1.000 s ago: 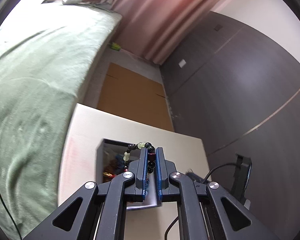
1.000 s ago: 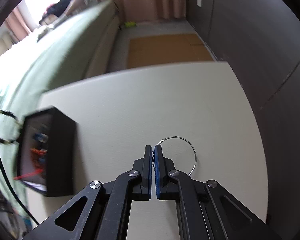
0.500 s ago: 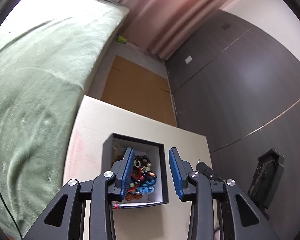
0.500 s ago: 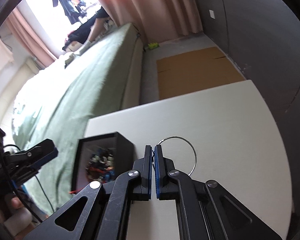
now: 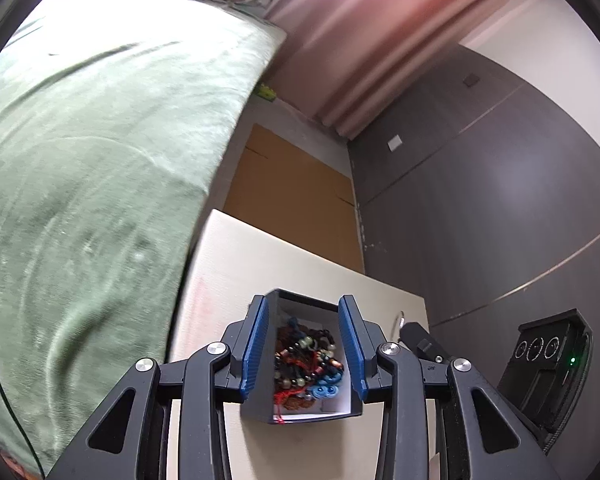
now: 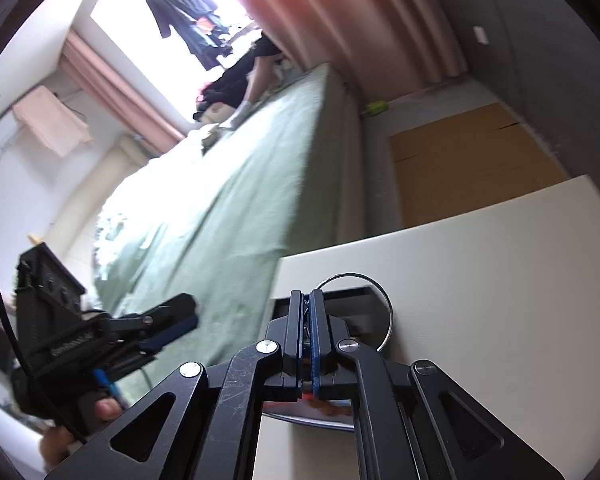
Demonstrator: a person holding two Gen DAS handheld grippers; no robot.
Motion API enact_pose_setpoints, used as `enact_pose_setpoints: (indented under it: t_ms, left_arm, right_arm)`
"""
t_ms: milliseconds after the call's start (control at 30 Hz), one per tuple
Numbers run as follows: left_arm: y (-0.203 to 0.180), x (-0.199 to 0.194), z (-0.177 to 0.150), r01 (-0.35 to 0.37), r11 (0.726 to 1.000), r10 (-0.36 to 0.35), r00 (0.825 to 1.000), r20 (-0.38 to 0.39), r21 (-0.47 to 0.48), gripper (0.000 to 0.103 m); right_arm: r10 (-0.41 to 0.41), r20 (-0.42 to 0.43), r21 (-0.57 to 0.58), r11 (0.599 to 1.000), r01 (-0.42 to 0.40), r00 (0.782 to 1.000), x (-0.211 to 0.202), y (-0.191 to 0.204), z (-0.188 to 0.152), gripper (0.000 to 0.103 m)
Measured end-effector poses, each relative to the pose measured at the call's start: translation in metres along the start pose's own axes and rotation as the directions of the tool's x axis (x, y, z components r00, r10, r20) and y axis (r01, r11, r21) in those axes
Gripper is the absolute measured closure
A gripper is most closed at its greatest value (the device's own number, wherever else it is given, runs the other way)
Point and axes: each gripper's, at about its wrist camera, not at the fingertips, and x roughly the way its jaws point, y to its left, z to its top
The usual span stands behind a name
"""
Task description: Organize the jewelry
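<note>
Jewelry lies heaped inside a small dark box with a white inner wall, standing on the cream table near its edge toward the bed. The heap is a tangle of dark, pale and brown beads, red cord and blue knotted pieces. The left gripper hangs over the box with its 2 blue-padded fingers spread wide, 1 on each side of the opening, holding nothing.

In the right wrist view, the right gripper has its jaws pressed together on a thin silver bangle, pinching it at the rim so that the hoop arcs up and off to the right of the fingertips. The bangle is raised above the dark box, whose far edge shows just behind the fingers; whether ring and box touch cannot be told. The left gripper also appears at the left of this view, blurred, with a hand around its handle.

Beyond the table are the green-covered bed, a pink curtain, brown cardboard flat on the floor and a dark wall.
</note>
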Motion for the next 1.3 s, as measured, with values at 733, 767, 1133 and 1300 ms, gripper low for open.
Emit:
enact_pose_setpoints:
  t_ms: [733, 767, 1133, 1300]
  left_arm:
    - [-0.009, -0.012, -0.013, -0.038, 0.997, 0.036, 0.999, 0.034, 0.064, 0.034]
    - [-0.011, -0.012, -0.015, -0.039, 0.996, 0.037, 0.999, 0.034, 0.074, 0.034]
    - [-0.051, -0.015, -0.049, -0.079, 0.969, 0.069, 0.996, 0.052, 0.236, 0.024]
    - [-0.070, -0.020, -0.063, -0.081, 0.944, 0.061, 0.995, 0.074, 0.320, 0.018]
  right_arm:
    - [-0.112, -0.032, 0.097, 0.989, 0.115, 0.993, -0.010, -0.029, -0.003, 0.052]
    - [-0.117, -0.027, 0.097, 0.988, 0.119, 0.993, -0.015, -0.030, -0.003, 0.052]
    - [-0.213, 0.022, 0.067, 0.975, 0.211, 0.977, -0.060, -0.039, -0.006, 0.039]
    - [-0.263, 0.039, 0.032, 0.965, 0.262, 0.964, -0.080, -0.038, -0.010, 0.025]
